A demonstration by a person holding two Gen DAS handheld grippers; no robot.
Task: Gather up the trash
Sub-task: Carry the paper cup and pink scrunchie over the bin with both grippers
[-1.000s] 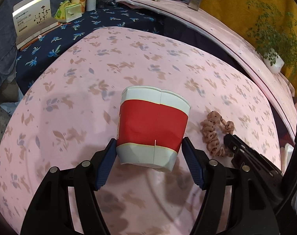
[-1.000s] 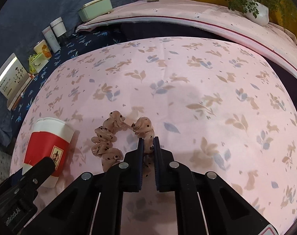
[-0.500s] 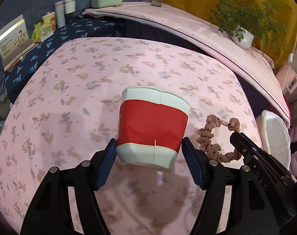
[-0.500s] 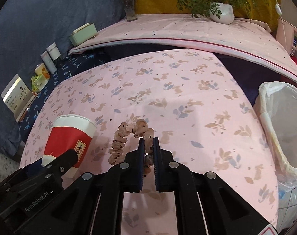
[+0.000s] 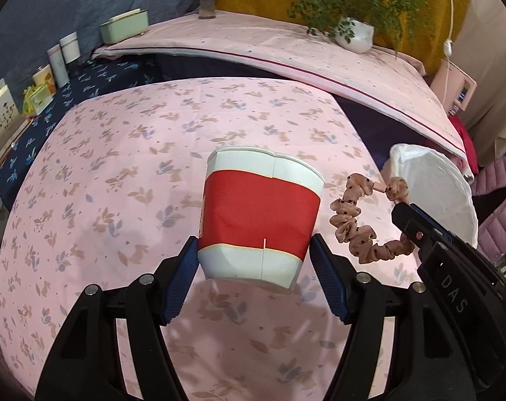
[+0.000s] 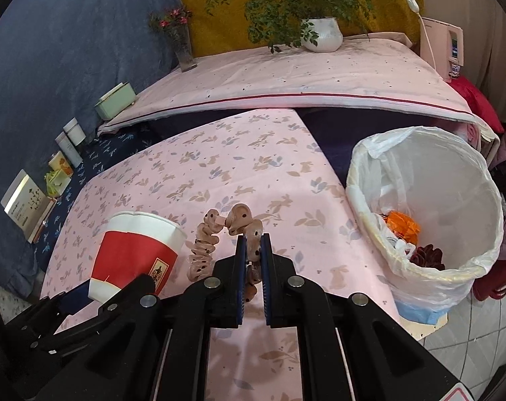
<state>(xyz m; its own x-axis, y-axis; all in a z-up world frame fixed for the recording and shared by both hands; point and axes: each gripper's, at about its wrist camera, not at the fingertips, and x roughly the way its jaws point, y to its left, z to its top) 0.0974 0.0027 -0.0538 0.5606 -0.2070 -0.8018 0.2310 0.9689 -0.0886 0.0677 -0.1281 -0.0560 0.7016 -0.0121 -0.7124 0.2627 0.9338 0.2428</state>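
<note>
Over pink floral bedsheet (image 6: 253, 153): left gripper (image 5: 254, 260) clamping red-and-white paper cup (image 5: 259, 220), right gripper (image 6: 253, 254) pinching beige dotted fabric scrunchie (image 6: 216, 234); keep both grips firm, releasing only above white-lined bin (image 6: 453, 153).

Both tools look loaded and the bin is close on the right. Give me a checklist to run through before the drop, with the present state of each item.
1. Left tool clamped on paper cup: ok.
2. Right tool pinching scrunchie: ok.
3. Bin open, liner in place: ok.
4. Room left in bin: ok, only some scraps at the bottom.
5. Either load above the bin: not ok, both over the pink cloth.
6. Cup empty: cannot tell.
</note>
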